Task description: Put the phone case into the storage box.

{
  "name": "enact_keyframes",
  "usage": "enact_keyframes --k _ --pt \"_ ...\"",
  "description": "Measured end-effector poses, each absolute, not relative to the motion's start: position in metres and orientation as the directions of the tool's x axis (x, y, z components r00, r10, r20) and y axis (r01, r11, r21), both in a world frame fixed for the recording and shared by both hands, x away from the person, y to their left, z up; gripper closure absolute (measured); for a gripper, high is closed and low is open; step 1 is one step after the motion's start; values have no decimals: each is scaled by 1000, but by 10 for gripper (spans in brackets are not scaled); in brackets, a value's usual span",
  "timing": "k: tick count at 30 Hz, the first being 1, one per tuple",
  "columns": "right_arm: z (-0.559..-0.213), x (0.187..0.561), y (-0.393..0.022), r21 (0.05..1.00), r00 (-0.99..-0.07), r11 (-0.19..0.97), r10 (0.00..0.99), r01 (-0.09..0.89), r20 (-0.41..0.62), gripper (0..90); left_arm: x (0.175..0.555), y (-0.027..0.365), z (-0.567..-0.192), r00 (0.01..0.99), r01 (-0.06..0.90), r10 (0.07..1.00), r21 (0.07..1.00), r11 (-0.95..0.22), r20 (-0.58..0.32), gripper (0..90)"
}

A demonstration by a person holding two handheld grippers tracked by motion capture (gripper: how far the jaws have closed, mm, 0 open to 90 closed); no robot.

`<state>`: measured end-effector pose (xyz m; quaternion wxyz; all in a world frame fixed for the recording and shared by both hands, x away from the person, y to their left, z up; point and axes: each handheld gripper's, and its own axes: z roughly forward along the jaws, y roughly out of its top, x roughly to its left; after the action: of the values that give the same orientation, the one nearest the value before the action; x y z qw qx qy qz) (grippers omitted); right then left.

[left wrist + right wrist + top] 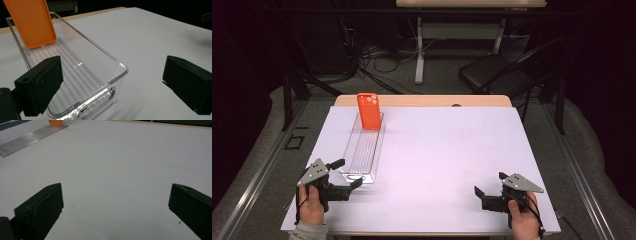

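Note:
A long clear plastic tray (363, 147) lies on the white table sheet at the left. An orange phone case (369, 111) leans upright at the tray's far end. In the left gripper view the ribbed tray (75, 72) runs away from me with the orange case (32, 21) at its back. My left gripper (347, 175) is open, its jaws just before the tray's near end with nothing between them; in its own view the left gripper (112, 87) spans the near right corner. My right gripper (489, 190) stands open over bare sheet at the front right, and the right gripper (115, 212) holds nothing.
The white sheet (442, 160) covers most of the table; a wooden edge (422, 100) shows at the back. Beyond the table are a black chair (497, 72), cables on the floor and another table's legs (419, 50).

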<state>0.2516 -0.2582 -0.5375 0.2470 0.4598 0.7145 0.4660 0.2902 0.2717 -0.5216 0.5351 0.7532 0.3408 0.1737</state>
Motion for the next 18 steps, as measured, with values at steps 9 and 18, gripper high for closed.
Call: enact_keyframes --k 9,18 --pt "-540 252 -258 890 -455 147 888 432 74 0 291 268 -524 711 329 696 922 -206 -98 31" --pt "-542 253 -257 887 -467 160 882 433 69 0 291 268 -523 708 328 699 923 -201 -100 31"
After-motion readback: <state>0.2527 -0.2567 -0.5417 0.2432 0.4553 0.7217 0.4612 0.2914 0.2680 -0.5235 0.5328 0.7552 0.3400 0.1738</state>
